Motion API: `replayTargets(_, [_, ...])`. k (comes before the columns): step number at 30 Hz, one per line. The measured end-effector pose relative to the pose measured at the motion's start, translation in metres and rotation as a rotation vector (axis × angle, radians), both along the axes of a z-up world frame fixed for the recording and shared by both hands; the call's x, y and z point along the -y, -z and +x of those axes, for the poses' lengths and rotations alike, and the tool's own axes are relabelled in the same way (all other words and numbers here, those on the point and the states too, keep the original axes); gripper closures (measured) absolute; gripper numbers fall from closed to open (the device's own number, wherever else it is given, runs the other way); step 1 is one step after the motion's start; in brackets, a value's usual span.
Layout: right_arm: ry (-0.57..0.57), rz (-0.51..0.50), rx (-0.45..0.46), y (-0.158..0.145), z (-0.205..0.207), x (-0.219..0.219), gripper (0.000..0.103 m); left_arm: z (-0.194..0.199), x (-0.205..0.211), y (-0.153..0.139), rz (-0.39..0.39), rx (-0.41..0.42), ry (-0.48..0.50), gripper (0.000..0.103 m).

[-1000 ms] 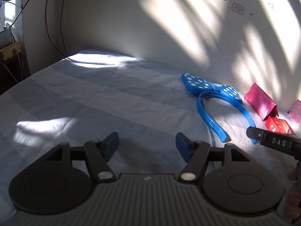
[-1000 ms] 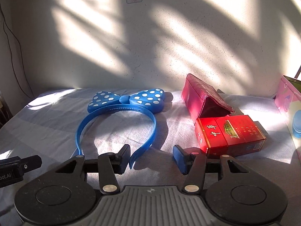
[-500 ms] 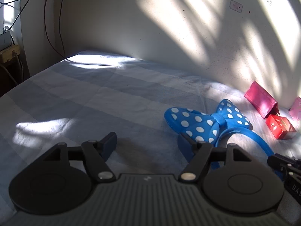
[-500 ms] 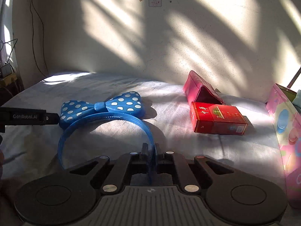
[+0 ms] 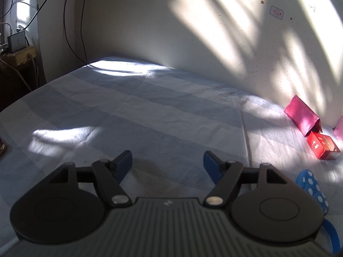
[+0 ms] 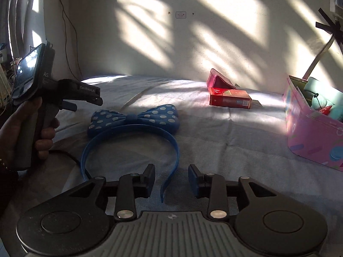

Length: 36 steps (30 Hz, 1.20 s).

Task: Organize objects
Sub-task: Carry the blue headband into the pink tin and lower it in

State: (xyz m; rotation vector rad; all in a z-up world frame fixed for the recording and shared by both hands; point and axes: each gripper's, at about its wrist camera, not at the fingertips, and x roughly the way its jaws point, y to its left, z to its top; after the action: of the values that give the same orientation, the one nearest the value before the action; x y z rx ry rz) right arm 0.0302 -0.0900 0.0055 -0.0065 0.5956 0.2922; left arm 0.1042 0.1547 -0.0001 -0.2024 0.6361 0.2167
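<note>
Lying flat on the blue-grey sheet [image 6: 214,141], the blue headband [image 6: 133,132] has its white-dotted bow toward the wall and its open ends toward the right gripper [image 6: 171,180]. One end of the band sits in the gap between that gripper's jaws, which have just been opening; the pads stand clear of the plastic on both sides, so the band is released, not grasped. Just left of the bow, the left gripper [image 6: 85,101] hangs above the sheet in a person's hand [image 6: 42,137], and from its own camera its fingers are spread wide with only bare sheet between them; a corner of the dotted bow shows at that view's lower right. Farther back near the sunlit wall, a red carton [image 6: 230,100] lies touching a dark pink pouch [image 6: 218,81]. At the right edge stands a pink box [image 6: 310,139], open on top, with teal and red items inside
</note>
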Motion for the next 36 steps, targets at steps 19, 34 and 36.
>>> replayTargets(19, [-0.038,0.018,0.012,0.009,0.011,0.007,0.095,-0.091,0.113,0.0,0.132,-0.065,0.38,0.067])
replayTargets(34, [0.371,0.118,0.373,-0.044,0.003,0.155,0.093,-0.044,0.283,-0.126,0.171,0.259,0.708,0.087])
replayTargets(36, [0.436,0.107,0.387,-0.046,0.003,0.187,0.093,-0.034,0.322,-0.128,0.18,0.272,0.767,0.087])
